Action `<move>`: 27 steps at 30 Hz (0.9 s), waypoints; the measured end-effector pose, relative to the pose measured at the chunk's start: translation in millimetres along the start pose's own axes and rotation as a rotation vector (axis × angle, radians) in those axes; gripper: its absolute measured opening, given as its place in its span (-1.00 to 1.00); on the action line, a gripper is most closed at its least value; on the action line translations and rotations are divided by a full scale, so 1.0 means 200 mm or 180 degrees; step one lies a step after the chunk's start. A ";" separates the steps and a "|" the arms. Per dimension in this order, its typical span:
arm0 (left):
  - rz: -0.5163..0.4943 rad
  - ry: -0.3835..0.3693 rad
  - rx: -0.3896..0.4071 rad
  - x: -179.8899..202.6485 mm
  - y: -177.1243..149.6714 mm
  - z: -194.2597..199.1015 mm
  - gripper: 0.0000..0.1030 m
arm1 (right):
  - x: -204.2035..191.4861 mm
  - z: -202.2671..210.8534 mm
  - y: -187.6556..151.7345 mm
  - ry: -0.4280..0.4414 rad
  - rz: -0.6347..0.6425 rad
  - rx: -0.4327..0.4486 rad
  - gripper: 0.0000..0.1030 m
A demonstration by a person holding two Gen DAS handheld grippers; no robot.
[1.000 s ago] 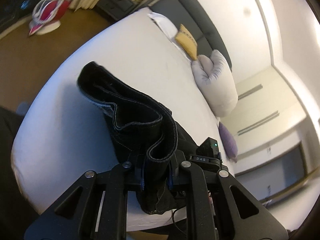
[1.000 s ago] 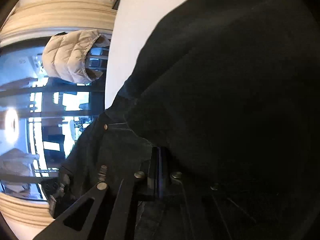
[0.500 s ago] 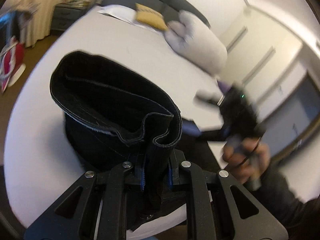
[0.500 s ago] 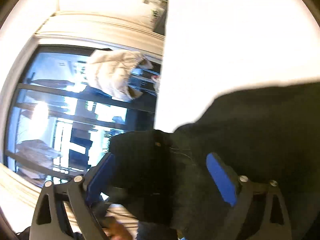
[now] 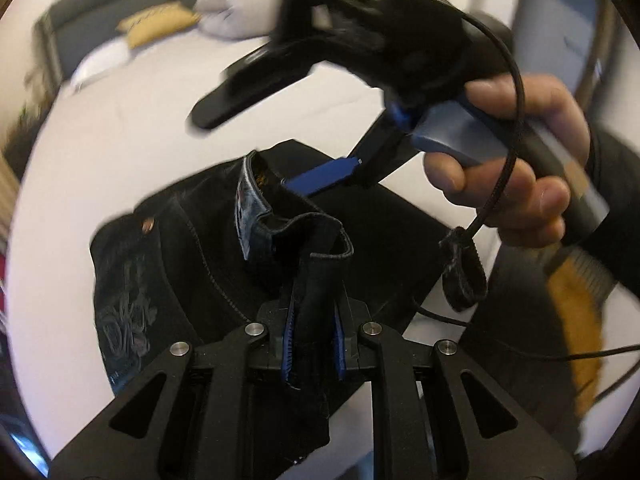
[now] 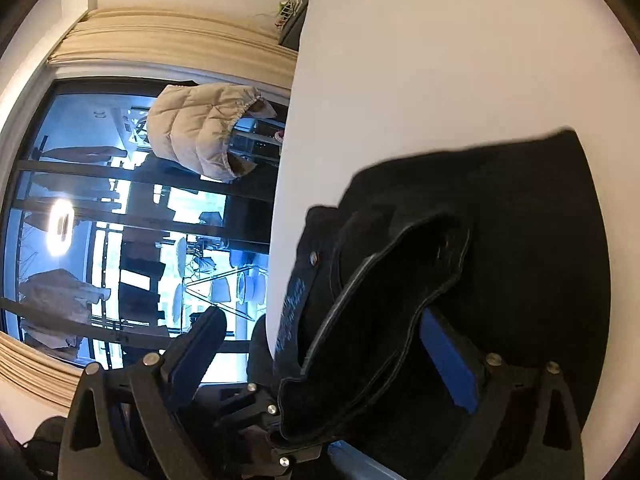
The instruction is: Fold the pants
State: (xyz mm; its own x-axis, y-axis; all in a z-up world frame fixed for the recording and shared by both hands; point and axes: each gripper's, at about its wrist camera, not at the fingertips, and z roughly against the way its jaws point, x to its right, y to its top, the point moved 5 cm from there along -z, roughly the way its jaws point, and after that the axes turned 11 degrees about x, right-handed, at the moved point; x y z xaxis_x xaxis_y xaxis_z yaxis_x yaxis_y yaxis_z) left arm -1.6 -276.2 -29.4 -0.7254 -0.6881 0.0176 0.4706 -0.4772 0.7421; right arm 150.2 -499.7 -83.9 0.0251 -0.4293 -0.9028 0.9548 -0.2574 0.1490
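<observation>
The black pants [image 5: 192, 264] lie folded on the white bed [image 5: 132, 96]. My left gripper [image 5: 314, 332] is shut on a raised fold of their hem, which stands up between the blue pads. Above the pants hovers my right gripper [image 5: 256, 148], open, with a person's hand [image 5: 520, 168] on its handle. In the right wrist view the right gripper [image 6: 324, 352] has its fingers wide apart. A lifted edge of the pants [image 6: 520, 240] rises between them, and neither pad presses on it.
A yellow cushion [image 5: 156, 26] and a white pillow [image 5: 236, 8] rest by the grey headboard [image 5: 96, 16]. Off the bed's edge are a large window and a hanging beige puffer jacket [image 6: 200, 132]. A black cable with a strap loop [image 5: 464, 276] dangles from the right gripper.
The right gripper let go of the pants and opened wide. The left gripper swung across the bed and rolled, carrying the hem fold towards the right gripper, which now fills its view.
</observation>
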 end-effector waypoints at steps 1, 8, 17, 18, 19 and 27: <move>-0.0087 0.0026 0.0002 0.03 0.01 -0.02 -0.73 | 0.01 0.01 -0.01 0.0011 0.0002 -0.0009 0.94; -0.0448 0.0120 0.0023 0.19 0.04 -0.11 -0.73 | 0.17 -0.03 -0.02 -0.0247 -0.0114 -0.0143 0.26; -0.0514 0.0050 0.0025 0.24 0.01 -0.13 -0.73 | 0.25 -0.02 0.01 -0.0482 -0.0039 -0.0047 -0.70; -0.0512 0.0037 0.0041 0.24 0.01 -0.14 -0.73 | 0.23 -0.01 0.03 -0.0506 0.0021 -0.0025 -0.70; -0.0502 0.0022 0.0063 0.24 0.02 -0.15 -0.73 | 0.22 0.01 0.04 -0.0529 0.0058 -0.0008 -0.70; -0.0565 -0.0085 0.0174 0.34 0.09 -0.25 -0.73 | 0.25 0.14 0.14 -0.0657 0.0121 0.0095 -0.71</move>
State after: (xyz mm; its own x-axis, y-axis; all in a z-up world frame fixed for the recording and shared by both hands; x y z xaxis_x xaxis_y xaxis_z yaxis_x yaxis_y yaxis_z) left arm -16.9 -358.2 -48.4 -0.8080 -0.5806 -0.0998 0.3065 -0.5591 0.7704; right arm 170.3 -552.8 -113.3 -0.0031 -0.6066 -0.7950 0.9450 -0.2617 0.1961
